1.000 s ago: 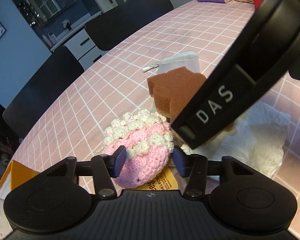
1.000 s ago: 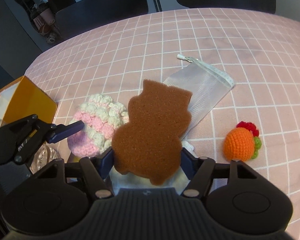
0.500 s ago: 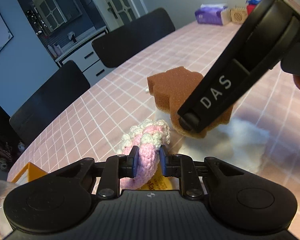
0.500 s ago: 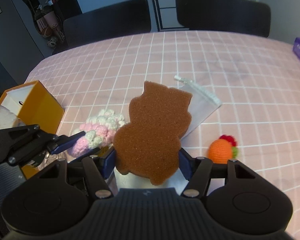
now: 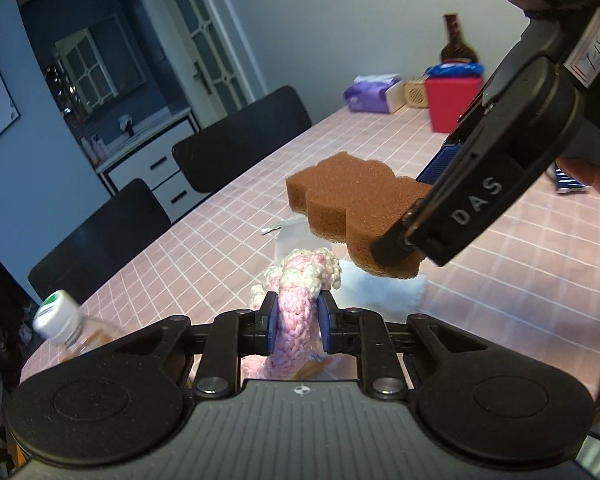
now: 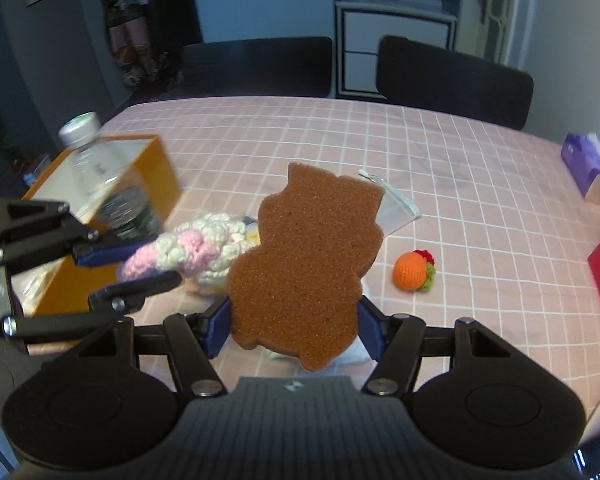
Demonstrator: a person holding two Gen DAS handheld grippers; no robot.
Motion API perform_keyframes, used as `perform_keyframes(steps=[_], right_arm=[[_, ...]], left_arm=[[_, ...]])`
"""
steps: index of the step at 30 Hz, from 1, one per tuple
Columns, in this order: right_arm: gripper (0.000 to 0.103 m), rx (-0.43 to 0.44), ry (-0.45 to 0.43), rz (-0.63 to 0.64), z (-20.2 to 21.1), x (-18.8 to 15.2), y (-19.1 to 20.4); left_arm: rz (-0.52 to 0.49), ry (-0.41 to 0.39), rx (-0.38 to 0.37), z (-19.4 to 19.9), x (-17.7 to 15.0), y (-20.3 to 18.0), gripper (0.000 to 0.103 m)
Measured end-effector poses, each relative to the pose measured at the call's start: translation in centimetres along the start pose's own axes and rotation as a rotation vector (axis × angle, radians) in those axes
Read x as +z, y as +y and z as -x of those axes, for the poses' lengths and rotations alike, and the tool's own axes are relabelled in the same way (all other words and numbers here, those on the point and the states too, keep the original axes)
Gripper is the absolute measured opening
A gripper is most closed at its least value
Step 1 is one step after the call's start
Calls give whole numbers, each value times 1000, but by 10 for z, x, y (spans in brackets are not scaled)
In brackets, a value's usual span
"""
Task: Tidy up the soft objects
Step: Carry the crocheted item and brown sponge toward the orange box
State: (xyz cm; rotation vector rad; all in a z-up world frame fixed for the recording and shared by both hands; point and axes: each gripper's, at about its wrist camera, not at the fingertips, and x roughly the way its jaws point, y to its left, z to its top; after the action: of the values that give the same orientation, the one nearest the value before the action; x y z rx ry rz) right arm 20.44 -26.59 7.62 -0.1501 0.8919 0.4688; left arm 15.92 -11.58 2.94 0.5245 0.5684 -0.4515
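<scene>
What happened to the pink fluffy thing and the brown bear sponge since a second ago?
The left gripper squeezed shut on the pink crochet piece and lifted it off the table. The right gripper raised the bear sponge too, still gripping. The orange crochet fruit stayed put.

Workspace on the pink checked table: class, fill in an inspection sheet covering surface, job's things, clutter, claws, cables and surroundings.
Surface: pink checked tablecloth.
Job's things: brown bear-shaped sponge and pink-and-white crochet piece lifted off the table; orange crochet fruit, white mesh pouch lying on it.
Clutter: orange box, water bottle, purple tissue pack, red box.
Claws: left claw shut on the crochet piece; right claw shut on the sponge.
Cables: nothing seen.
Surroundings: black chairs, white cabinet.
</scene>
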Motion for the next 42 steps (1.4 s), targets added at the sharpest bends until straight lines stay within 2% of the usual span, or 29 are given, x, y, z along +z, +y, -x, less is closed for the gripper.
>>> perform_keyframes(steps=[9, 15, 20, 26, 29, 35, 42], right_arm=[[64, 34, -56, 121, 64, -31, 57], [64, 93, -106, 254, 87, -36, 113], [64, 146, -134, 381, 86, -29, 166], [64, 183, -130, 507, 56, -5, 223], [64, 163, -105, 554, 28, 12, 250], [65, 45, 11, 660, -47, 55, 286], [65, -70, 115, 785, -114, 84, 320]], left_arm=[[21, -74, -19, 74, -29, 6, 23], [57, -110, 55, 124, -48, 22, 23], [115, -108, 167, 151, -67, 50, 22], [186, -107, 264, 160, -85, 85, 22], [216, -90, 275, 154, -94, 103, 22], [261, -22, 301, 122, -108, 141, 22], [284, 44, 264, 87, -130, 186, 22]])
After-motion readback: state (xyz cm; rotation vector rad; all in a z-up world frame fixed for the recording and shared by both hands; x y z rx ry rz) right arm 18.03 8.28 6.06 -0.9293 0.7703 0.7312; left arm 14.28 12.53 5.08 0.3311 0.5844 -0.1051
